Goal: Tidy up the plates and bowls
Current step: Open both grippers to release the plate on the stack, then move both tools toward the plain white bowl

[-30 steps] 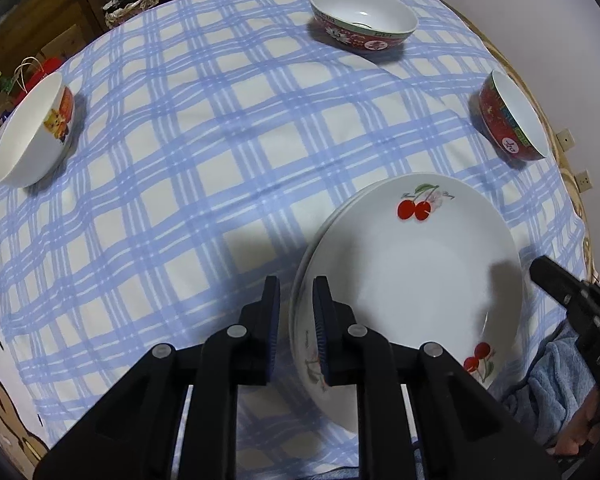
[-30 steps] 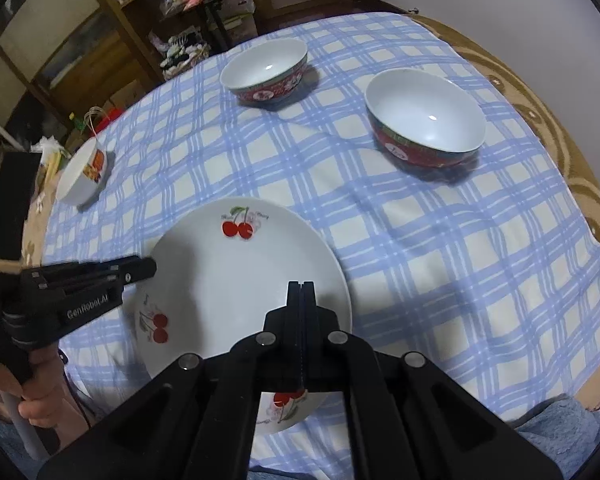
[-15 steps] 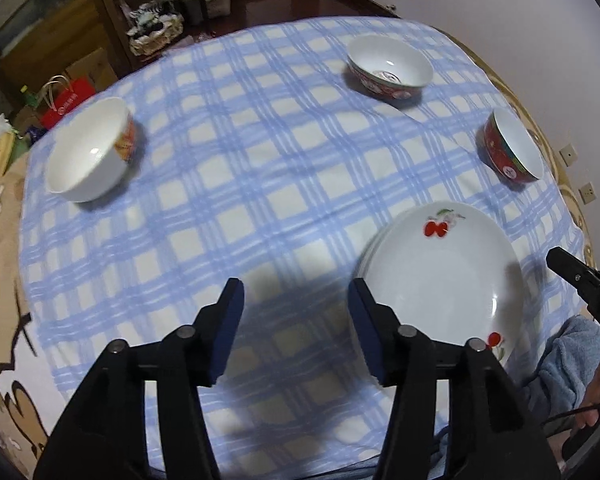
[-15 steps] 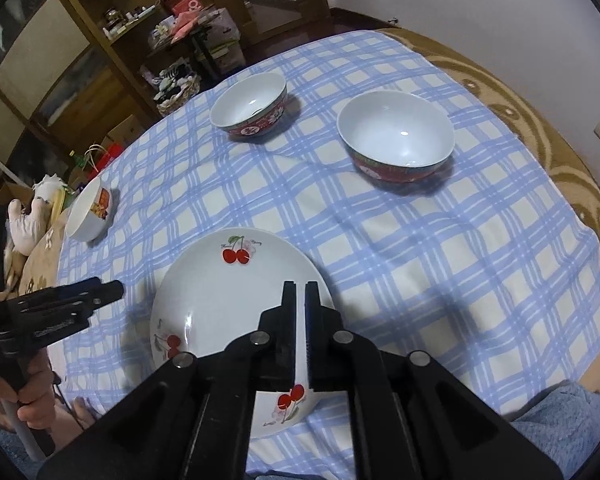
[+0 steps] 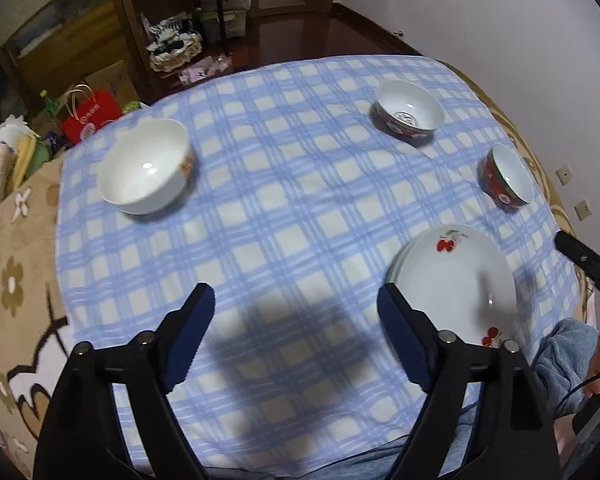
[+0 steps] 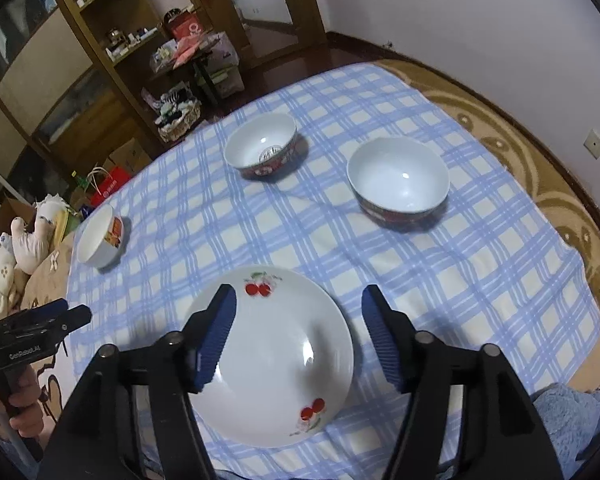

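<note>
A stack of white cherry-print plates (image 5: 456,280) (image 6: 275,356) lies at the near edge of the blue checked tablecloth (image 5: 283,208). A white bowl (image 5: 145,172) (image 6: 99,236) sits at the left. A red-patterned bowl (image 5: 410,114) (image 6: 261,152) sits at the far side, and a red bowl (image 5: 506,178) (image 6: 398,182) at the right. My left gripper (image 5: 295,320) is open and empty, raised above the cloth left of the plates. My right gripper (image 6: 297,328) is open and empty, raised above the plates.
The round table's beige patterned cover (image 6: 540,184) shows beyond the cloth. Wooden shelves (image 6: 99,60), a basket (image 5: 175,46) and a red bag (image 5: 91,114) stand behind the table. Stuffed toys (image 6: 19,244) lie at the left. A blue towel (image 6: 572,420) is at the near right.
Both grippers opened wide and rose back from the plates. The right gripper went from shut to open. The left gripper opened further; the views now take in more of the table.
</note>
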`<state>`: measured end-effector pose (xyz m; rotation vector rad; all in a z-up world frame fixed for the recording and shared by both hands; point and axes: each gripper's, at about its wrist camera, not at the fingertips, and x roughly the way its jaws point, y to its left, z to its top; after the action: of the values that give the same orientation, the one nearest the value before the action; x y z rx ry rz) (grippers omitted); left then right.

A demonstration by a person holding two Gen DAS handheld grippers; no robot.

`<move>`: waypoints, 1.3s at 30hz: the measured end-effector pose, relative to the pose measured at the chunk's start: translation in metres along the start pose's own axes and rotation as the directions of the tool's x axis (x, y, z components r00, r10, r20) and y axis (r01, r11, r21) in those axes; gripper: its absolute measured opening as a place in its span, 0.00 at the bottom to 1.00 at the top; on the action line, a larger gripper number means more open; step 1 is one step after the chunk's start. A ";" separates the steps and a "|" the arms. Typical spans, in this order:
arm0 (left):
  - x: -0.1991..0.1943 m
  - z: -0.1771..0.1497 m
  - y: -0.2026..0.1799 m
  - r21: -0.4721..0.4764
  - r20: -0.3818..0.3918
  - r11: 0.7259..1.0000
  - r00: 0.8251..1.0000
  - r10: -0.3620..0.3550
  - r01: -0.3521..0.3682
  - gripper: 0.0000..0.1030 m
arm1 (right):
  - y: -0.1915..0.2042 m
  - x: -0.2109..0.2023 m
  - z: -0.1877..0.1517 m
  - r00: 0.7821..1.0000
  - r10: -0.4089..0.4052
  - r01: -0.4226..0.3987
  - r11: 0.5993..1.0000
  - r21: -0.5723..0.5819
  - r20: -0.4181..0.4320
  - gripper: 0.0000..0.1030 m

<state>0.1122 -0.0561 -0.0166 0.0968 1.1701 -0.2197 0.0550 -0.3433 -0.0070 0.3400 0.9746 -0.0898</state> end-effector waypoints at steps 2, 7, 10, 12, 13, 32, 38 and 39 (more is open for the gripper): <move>-0.004 0.004 0.009 -0.008 0.000 0.999 0.999 0.041 -0.041 0.87 | 0.003 -0.006 0.001 0.999 0.028 -0.029 0.999 0.023 0.035 0.85; -0.012 0.012 0.030 0.002 -0.007 0.995 0.995 0.101 -0.101 0.87 | 0.016 -0.015 0.011 0.995 0.068 -0.074 0.994 0.080 0.067 1.00; -0.024 0.015 0.045 0.022 0.027 0.992 0.992 0.120 -0.121 0.87 | 0.032 -0.018 0.018 0.996 0.071 -0.075 0.994 0.078 0.061 1.00; -0.030 0.016 0.056 0.011 0.040 0.992 0.991 0.126 -0.126 0.87 | 0.044 -0.018 0.022 0.995 0.080 -0.085 0.994 0.075 0.065 1.00; -0.032 0.017 0.062 -0.001 0.039 0.993 0.992 0.119 -0.119 0.87 | 0.050 -0.018 0.023 0.994 0.088 -0.092 0.993 0.070 0.064 1.00; -0.025 0.037 0.175 -0.183 0.094 0.977 0.988 0.125 -0.106 0.87 | 0.186 0.041 0.052 0.992 0.118 -0.112 0.983 -0.143 0.039 1.00; -0.001 0.046 0.207 -0.233 0.053 0.966 0.991 0.126 -0.111 0.87 | 0.212 0.074 0.057 0.991 0.130 -0.126 0.977 -0.172 0.010 1.00; 0.002 0.048 0.210 -0.236 0.054 0.964 0.989 0.136 -0.120 0.87 | 0.218 0.081 0.060 0.990 0.138 -0.135 0.974 -0.180 0.003 1.00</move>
<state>0.2028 0.1393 -0.0074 -0.0413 1.1073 0.0293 0.1971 -0.1511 0.0100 0.2386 0.9341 0.1200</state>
